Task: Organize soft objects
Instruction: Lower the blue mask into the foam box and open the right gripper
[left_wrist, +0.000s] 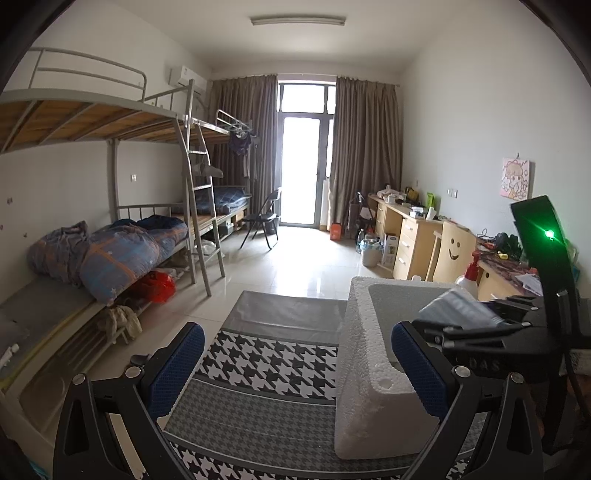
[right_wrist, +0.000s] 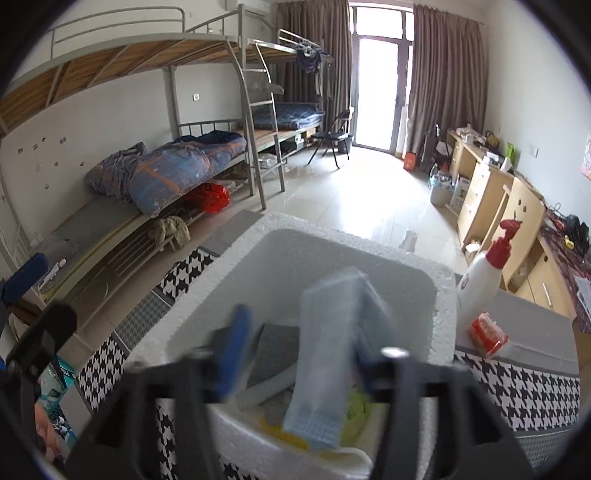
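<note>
Covering the table, a houndstooth cloth (left_wrist: 273, 365) carries the foam box (left_wrist: 373, 398); left gripper (left_wrist: 295, 373) gapes, right gripper's (right_wrist: 295, 354) grip is unclear, bunk beds (left_wrist: 122, 122) beyond.

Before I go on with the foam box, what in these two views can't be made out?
- Right gripper: motion-blurred in its own view; grip on the blue pack unclear.
- Foam box contents: right view, mostly hidden by pack and gripper; grey pad and something yellow partly show.
- Box interior: left view, near wall hides the bottom.
- Red packet label: too small.
</note>
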